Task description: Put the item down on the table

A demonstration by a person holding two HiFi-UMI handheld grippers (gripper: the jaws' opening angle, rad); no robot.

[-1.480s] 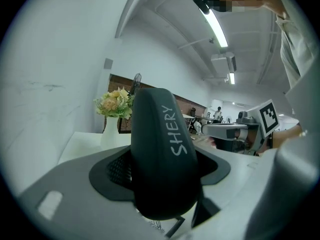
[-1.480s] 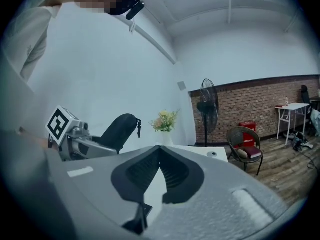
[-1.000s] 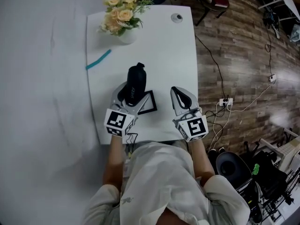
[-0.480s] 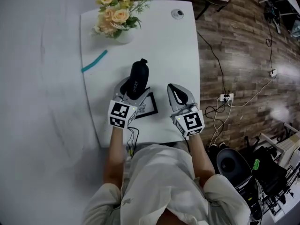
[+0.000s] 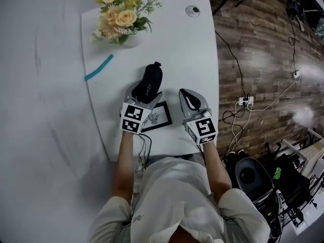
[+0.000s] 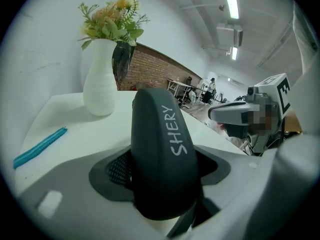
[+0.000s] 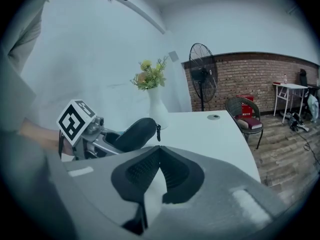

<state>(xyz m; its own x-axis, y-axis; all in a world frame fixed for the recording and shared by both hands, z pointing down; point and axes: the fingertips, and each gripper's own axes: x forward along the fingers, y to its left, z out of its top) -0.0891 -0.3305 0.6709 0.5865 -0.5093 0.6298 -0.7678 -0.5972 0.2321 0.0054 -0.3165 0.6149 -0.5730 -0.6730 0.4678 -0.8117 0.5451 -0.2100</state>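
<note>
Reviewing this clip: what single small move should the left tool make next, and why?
Probably lower the left tool straight down until the dark case meets the white table. The case is gripped between its jaws, pointing over bare tabletop beyond the small picture frame, and I cannot tell whether it touches the surface. The right tool is shut, empty and off to the side.
</note>
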